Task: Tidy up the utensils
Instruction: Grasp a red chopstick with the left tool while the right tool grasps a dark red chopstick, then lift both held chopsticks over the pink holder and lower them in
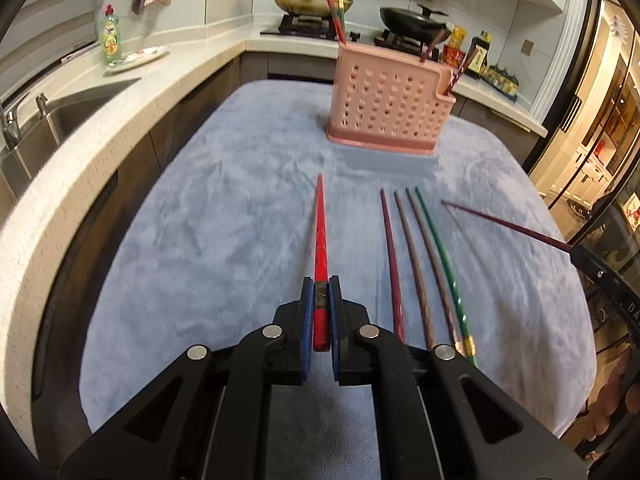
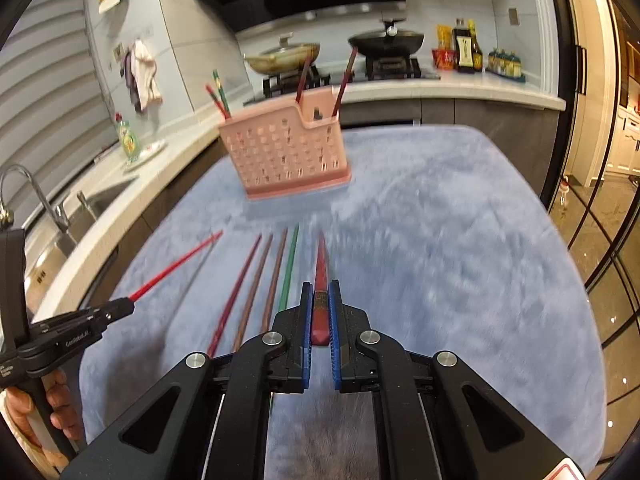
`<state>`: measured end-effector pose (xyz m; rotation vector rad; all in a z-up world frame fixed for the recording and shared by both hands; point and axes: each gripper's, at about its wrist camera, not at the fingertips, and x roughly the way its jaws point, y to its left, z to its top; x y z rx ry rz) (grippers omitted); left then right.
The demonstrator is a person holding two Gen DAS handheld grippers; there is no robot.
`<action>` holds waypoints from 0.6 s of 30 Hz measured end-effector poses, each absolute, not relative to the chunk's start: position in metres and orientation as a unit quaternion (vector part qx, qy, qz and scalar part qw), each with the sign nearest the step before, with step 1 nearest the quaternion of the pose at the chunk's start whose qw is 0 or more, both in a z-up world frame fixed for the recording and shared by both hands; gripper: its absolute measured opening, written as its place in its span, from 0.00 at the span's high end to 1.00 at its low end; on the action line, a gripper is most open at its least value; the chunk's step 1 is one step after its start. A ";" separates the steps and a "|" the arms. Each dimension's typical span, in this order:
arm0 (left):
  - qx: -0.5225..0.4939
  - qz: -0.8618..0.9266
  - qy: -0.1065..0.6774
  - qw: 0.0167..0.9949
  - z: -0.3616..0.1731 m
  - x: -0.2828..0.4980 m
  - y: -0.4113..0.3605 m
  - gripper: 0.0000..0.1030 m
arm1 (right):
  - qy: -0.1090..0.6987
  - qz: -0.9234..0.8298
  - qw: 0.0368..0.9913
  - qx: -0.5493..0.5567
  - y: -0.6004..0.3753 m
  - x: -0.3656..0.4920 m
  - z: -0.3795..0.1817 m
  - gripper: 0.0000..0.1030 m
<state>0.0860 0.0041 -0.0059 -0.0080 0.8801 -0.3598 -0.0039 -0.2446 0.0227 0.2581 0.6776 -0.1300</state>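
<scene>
Carrying each chopstick tip-first works best: left gripper (image 1: 320,300) fingers clench the red chopstick (image 1: 320,240), right gripper (image 2: 320,304) fingers clench a dark red chopstick (image 2: 321,276); aim for the pink holder (image 1: 384,108) compartments.

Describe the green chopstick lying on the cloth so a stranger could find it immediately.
Start at the pink utensil basket standing on the blue cloth. In front of it four chopsticks lie side by side; the green chopstick is the rightmost of them. It alone is green with a gold band near its thick end, while its neighbours are maroon or brown.
</scene>
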 end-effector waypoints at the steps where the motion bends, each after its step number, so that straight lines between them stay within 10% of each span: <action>1: -0.006 -0.174 0.418 0.891 0.001 0.088 0.005 0.93 | 0.322 -0.065 0.936 0.126 -0.248 -0.003 0.031 0.93; 18: -0.015 -0.183 0.312 0.932 0.108 0.155 -0.012 0.93 | 0.226 -0.056 0.959 0.161 -0.287 0.045 0.113 0.93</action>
